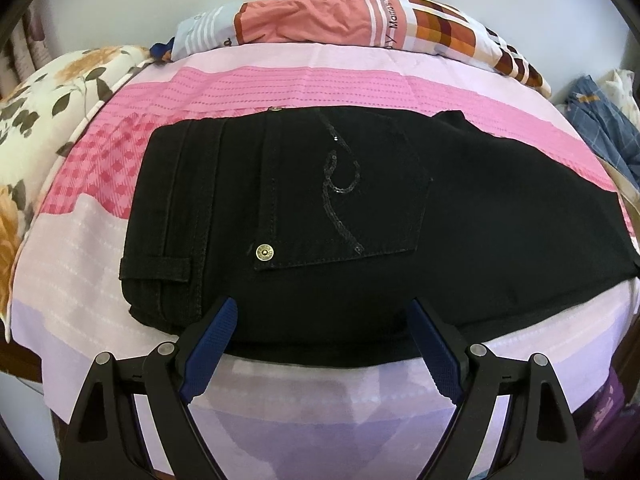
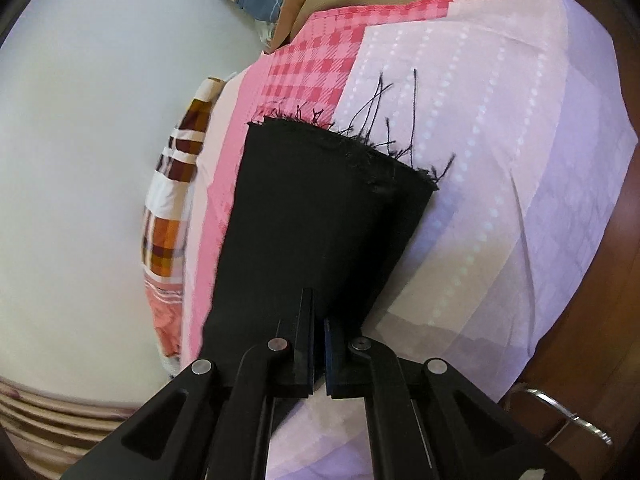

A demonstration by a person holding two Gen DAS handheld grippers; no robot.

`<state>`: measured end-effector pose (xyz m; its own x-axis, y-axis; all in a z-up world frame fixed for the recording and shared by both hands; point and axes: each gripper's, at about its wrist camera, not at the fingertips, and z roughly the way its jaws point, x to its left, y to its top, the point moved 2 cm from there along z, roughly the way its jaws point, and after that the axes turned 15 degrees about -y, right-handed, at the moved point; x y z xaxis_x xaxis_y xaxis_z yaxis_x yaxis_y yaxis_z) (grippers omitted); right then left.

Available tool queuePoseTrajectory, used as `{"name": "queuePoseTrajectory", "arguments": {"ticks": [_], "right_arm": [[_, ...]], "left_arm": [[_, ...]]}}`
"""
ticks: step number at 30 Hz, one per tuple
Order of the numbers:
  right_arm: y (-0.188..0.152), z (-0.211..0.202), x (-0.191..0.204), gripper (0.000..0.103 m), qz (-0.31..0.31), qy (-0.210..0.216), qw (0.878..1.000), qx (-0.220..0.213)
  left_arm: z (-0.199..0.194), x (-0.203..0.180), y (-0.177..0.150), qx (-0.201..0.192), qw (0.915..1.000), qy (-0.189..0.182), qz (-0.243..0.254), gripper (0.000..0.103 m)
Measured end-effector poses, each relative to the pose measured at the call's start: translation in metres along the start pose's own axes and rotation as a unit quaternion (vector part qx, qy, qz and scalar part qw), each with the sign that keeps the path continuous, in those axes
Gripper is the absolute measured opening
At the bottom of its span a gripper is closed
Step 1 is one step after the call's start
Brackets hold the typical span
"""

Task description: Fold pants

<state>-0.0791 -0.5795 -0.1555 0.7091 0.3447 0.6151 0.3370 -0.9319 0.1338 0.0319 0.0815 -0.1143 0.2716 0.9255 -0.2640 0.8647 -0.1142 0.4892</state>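
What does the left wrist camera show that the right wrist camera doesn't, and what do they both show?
Only the left wrist view shows the waistband end of the black pants, the back pocket with its sequin swirl, a floral pillow, and the open left gripper at the pants' near edge.

Only the right wrist view shows the frayed hem with loose threads, a belt buckle, and the right gripper shut on the pants leg.

Both show the pants, the pink bedsheet, and the blue checked cloth.
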Motion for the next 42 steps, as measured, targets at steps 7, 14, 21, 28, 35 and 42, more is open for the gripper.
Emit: {"name": "queuePoseTrajectory", "arguments": {"ticks": [7, 14, 21, 28, 35, 42], "right_arm": [[-0.004, -0.017, -0.007, 0.014, 0.04, -0.035, 0.998, -0.016], [-0.1, -0.004, 0.087, 0.014, -0.092, 0.072, 0.987, 0.107], [-0.174, 0.071, 0.117, 0.014, -0.111, 0.073, 0.96, 0.248], [-0.183, 0.082, 0.114, 0.024, -0.097, 0.038, 0.961, 0.257], [-0.191, 0.087, 0.117, 0.027, -0.091, 0.026, 0.965, 0.246], [-0.201, 0.096, 0.138, 0.02, -0.119, 0.034, 0.968, 0.219]], "left_arm": [[-0.01, 0.006, 0.002, -0.01, 0.9997, -0.015, -0.016, 0.087], [-0.024, 0.003, 0.004, -0.041, 0.998, -0.043, -0.022, 0.087], [-0.021, -0.002, -0.002, -0.036, 0.9982, -0.046, -0.01, 0.087], [-0.021, 0.001, -0.002, -0.036, 0.9972, -0.062, -0.023, 0.087], [-0.019, 0.01, -0.003, -0.036, 0.9956, -0.071, -0.05, 0.087], [-0.016, 0.016, -0.006, -0.03, 0.995, -0.075, -0.058, 0.087]]}}
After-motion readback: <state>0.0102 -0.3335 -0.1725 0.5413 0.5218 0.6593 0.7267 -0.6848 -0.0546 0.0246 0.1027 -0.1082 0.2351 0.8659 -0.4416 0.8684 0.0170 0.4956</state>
